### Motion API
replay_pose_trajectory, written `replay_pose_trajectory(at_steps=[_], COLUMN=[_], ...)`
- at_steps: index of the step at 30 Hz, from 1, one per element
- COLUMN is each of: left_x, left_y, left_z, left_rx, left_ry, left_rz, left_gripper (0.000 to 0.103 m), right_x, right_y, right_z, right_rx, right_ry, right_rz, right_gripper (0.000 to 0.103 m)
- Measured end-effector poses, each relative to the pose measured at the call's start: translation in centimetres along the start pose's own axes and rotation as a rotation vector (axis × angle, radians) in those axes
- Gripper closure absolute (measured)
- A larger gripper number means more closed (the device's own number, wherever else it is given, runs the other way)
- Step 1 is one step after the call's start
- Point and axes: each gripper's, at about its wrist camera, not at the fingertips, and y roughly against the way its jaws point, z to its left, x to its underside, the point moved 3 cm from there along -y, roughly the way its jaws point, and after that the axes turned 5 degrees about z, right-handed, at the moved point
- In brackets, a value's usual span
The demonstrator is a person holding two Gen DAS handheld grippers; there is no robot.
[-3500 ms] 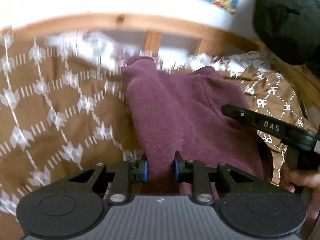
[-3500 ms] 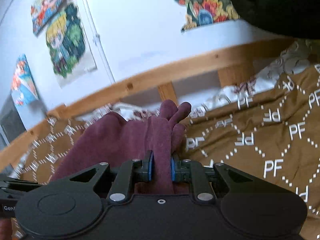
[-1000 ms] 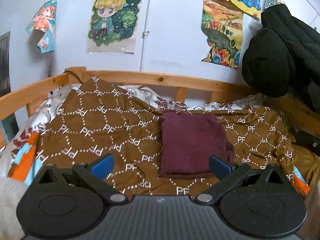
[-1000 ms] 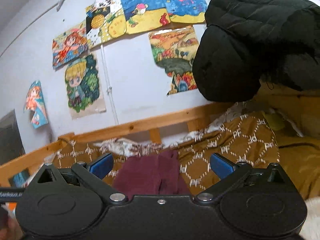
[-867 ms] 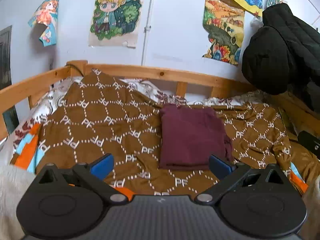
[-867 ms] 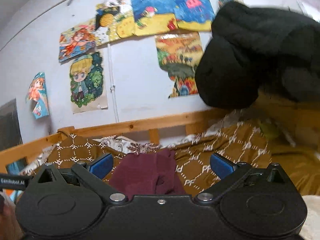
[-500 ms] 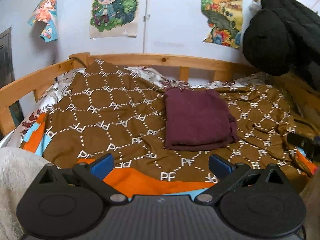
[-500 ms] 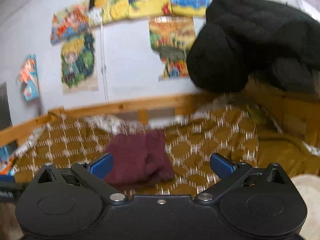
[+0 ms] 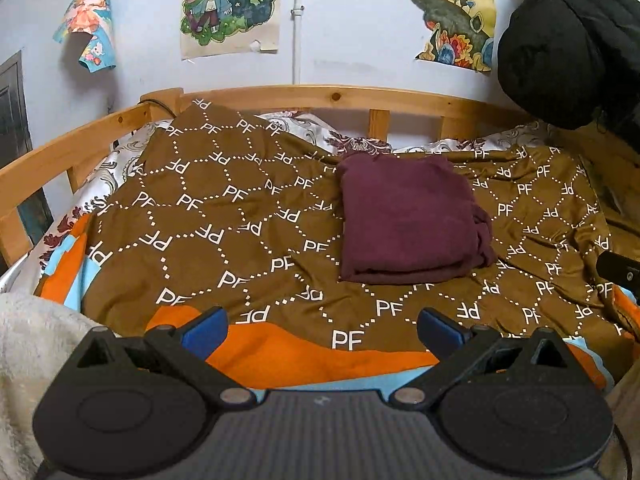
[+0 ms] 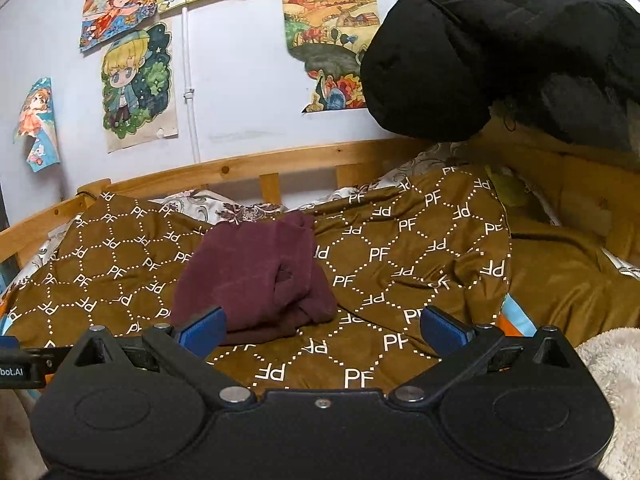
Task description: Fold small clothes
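On the bed, toward the far rail, we see the maroon garment (image 9: 404, 216) lying folded into a compact, roughly rectangular stack on the brown blanket (image 9: 224, 216), which is printed with white dotted hexagons and the letters PF. In the right wrist view the same garment (image 10: 252, 276) shows a bunched, looser fold along its right side, with a small dark gap in the cloth there. The blanket's orange and light blue border runs along its near edge, just beyond our left gripper (image 9: 322, 330).

Our left gripper sits low and well apart from the garment, its blue-padded fingers (image 9: 206, 326) spread wide and grasping nothing. Our right gripper (image 10: 322, 330) is likewise released, its fingers (image 10: 440, 328) splayed apart with only blanket showing between them; the left one overlaps the garment's near corner in the view, but we cannot tell that it touches.

Beyond the garment, a patterned white sheet (image 9: 304, 128) peeks out under the wooden bed rail (image 9: 336, 98). Cartoon posters (image 9: 230, 4) hang on the pale wall, and a black puffy jacket (image 10: 500, 48) hangs at the right. A fluffy cream cloth (image 9: 28, 344) fills the near left corner of the left wrist view.
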Motion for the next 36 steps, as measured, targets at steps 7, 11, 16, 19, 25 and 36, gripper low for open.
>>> replay_pose_trajectory(at_steps=[7,11,16,19,25,36], left_x=[0.02,0.03,0.04,0.06,0.04,0.04], left_y=[0.03,0.03,0.04,0.04,0.04,0.03], left_z=[-0.07,-0.07,-0.09,-0.12,-0.1,-0.08], left_rx=[0.0,0.0,-0.001,-0.002,-0.001,-0.001], left_ry=[-0.001,-0.002,-0.001,-0.001,-0.001,-0.001], left_rz=[0.001,0.001,0.002,0.002,0.002,0.002], left_gripper=[0.001,0.001,0.001,0.001,0.001,0.001], right_x=[0.03,0.02,0.08,0.11,0.18,0.14], right_y=[-0.21,-0.21,-0.26,-0.3,-0.37,-0.39], right_z=[0.2,0.2,0.17,0.16,0.07,0.04], right_rx=[0.0,0.0,0.001,0.001,0.002,0.002], right_ry=[0.011,0.011,0.012,0.012,0.011,0.011], right_rz=[0.012,0.012,0.015,0.017,0.02,0.02], right_gripper=[0.001,0.001,0.001,0.001,0.001,0.001])
